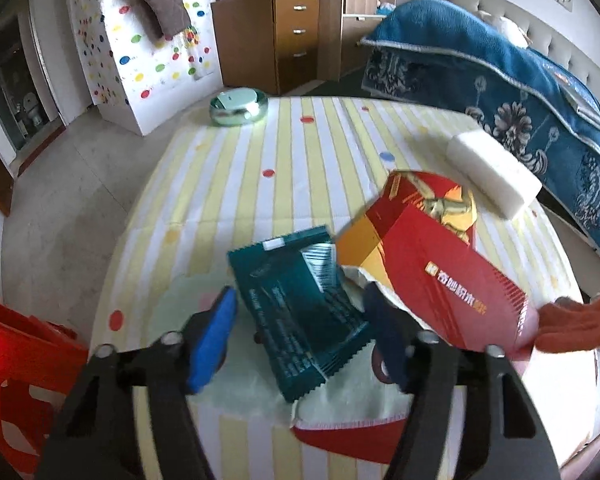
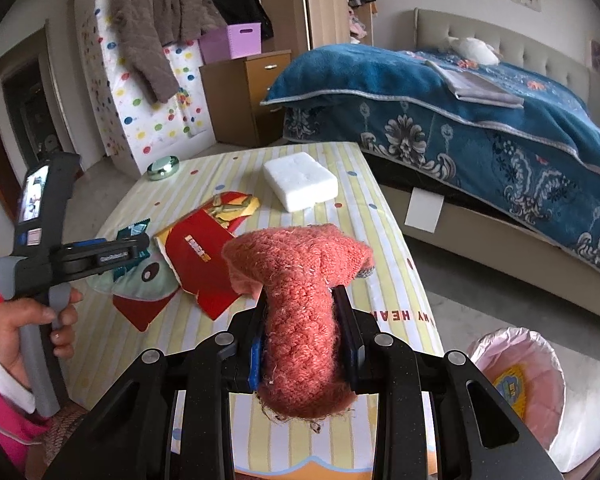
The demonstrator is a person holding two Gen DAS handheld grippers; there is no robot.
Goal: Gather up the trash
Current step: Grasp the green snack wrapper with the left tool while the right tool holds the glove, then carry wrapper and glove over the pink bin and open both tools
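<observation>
On the striped, dotted tablecloth the trash lies in a loose cluster. A teal foil wrapper rests flat on a pale green cloth with a pink stitched edge, and the left gripper hangs over it with its blue-padded fingers spread to either side: one at the wrapper's 9 o'clock edge, the other at its 3 o'clock edge. The pads do not press on the foil; it lies on the cloth between them.

At 2 o'clock from the wrapper a flattened red-and-gold carton with printed Chinese characters lies tilted, its near corner overlapping the cloth. Beyond the carton, at about 1 o'clock, sits a white foam block. Far off at 11 o'clock, near the table's edge, stands a shiny green round tin.

The right gripper is pinching a coral-red knitted glove; its fingers squeeze the glove's narrow part, and the wider end flops forward over the table. From the left wrist view the same glove shows at 3 o'clock, touching the carton's end.

At 4 o'clock from the right gripper, down on the floor, stands a bin lined with a pink bag. A hand in a pink sleeve with a white cuff grips the left tool's handle. A bed with a blue patterned blanket fills the 2 o'clock side of the room.
</observation>
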